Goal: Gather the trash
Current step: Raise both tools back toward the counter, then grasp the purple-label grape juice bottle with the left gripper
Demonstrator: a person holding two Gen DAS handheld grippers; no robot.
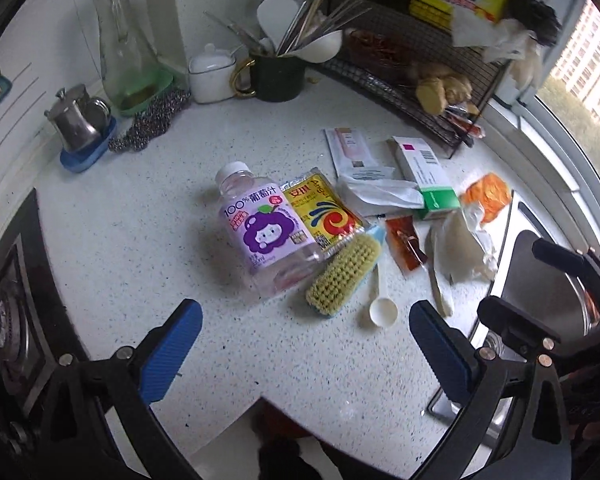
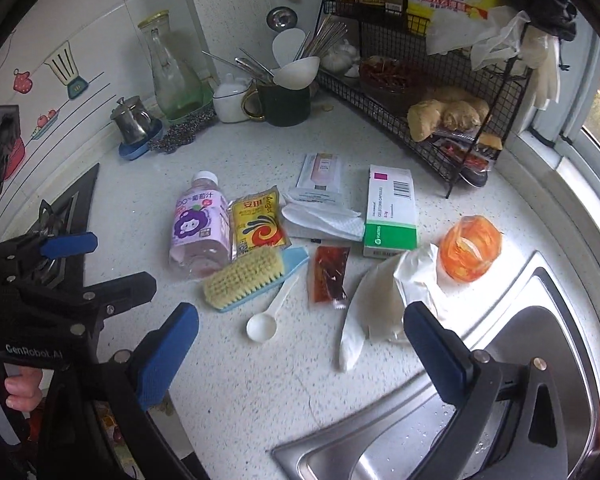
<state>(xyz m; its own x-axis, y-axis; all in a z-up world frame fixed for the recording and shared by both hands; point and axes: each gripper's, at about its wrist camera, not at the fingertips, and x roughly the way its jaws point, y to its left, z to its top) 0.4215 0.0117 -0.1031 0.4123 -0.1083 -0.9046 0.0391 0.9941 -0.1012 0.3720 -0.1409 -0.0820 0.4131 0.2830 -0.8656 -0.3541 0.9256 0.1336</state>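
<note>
Litter lies mid-counter: an empty grape-juice bottle point(image 1: 266, 236) point(image 2: 200, 226) on its side, a yellow sachet point(image 1: 320, 210) point(image 2: 258, 222), a white-and-green medicine box point(image 1: 424, 176) point(image 2: 392, 210), a crumpled tissue point(image 1: 380, 194) point(image 2: 324, 218), a red sauce packet point(image 1: 406, 246) point(image 2: 328, 276), a white wrapper point(image 1: 464, 248) point(image 2: 384, 300) and an orange bag point(image 1: 486, 196) point(image 2: 470, 248). My left gripper point(image 1: 306, 346) hangs open just short of the bottle, nothing between its blue pads. My right gripper point(image 2: 302, 352) is open too, near the wrapper and the sink.
A scrub brush point(image 1: 342, 276) point(image 2: 244, 278) and a white scoop point(image 1: 382, 308) point(image 2: 266, 320) lie among the litter. A steel sink point(image 2: 500, 360) is at the right, a gas hob point(image 1: 8, 320) at the left. A wire rack point(image 2: 440, 92), utensil mug point(image 2: 284, 104), carafe and small pot line the back wall.
</note>
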